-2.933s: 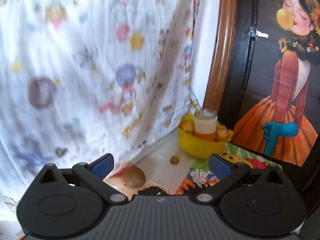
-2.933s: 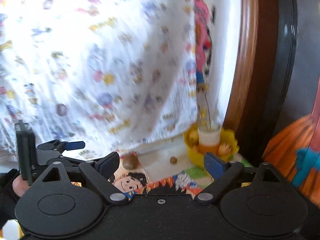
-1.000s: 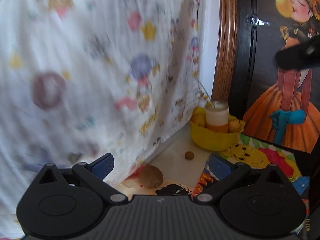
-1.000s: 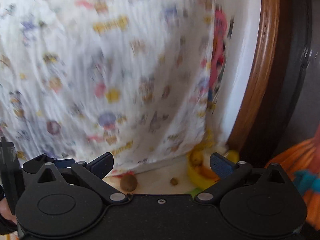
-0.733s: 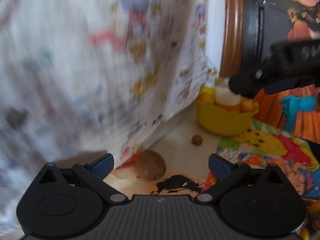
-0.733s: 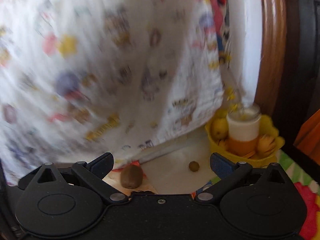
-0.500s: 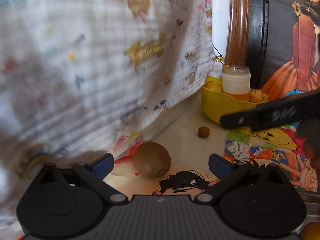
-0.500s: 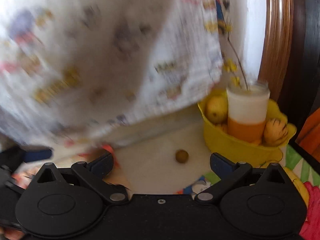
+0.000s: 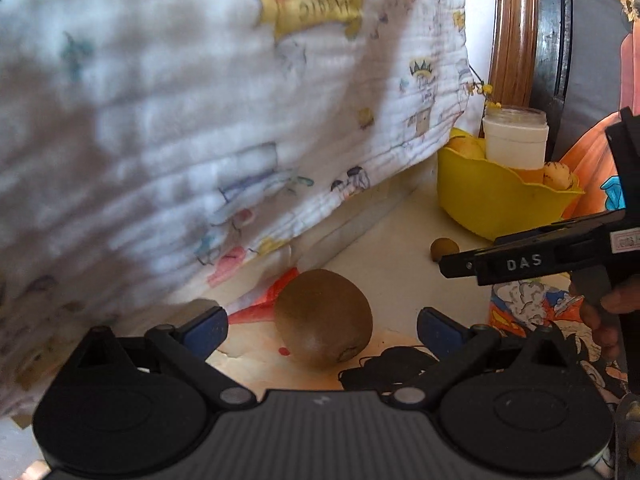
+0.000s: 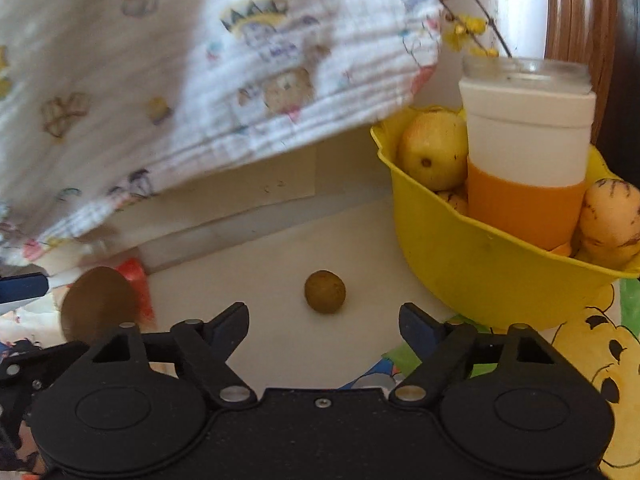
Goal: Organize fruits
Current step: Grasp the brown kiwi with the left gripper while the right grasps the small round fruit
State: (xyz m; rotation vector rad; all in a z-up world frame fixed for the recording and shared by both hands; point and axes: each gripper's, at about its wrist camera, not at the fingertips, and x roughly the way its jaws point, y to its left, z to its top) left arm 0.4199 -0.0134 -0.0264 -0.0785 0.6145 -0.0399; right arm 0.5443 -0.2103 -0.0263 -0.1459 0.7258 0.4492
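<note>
Printed cloth [image 9: 200, 120] overhangs the kiwi [image 9: 324, 318]; yellow bowl [image 10: 480, 272] stands nearby.

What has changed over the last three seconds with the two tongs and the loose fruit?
Both tongs came down and forward: the left tongs now flank the kiwi, and the right tongs line up on the small brown fruit. Neither has taken hold of anything. Unchanged: both open, both fruits on the table, the yellow bowl in place.

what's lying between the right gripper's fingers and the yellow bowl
In the right wrist view, only bare cream tabletop lies between the right gripper and the yellow bowl; the small round fruit sits slightly left.
</note>
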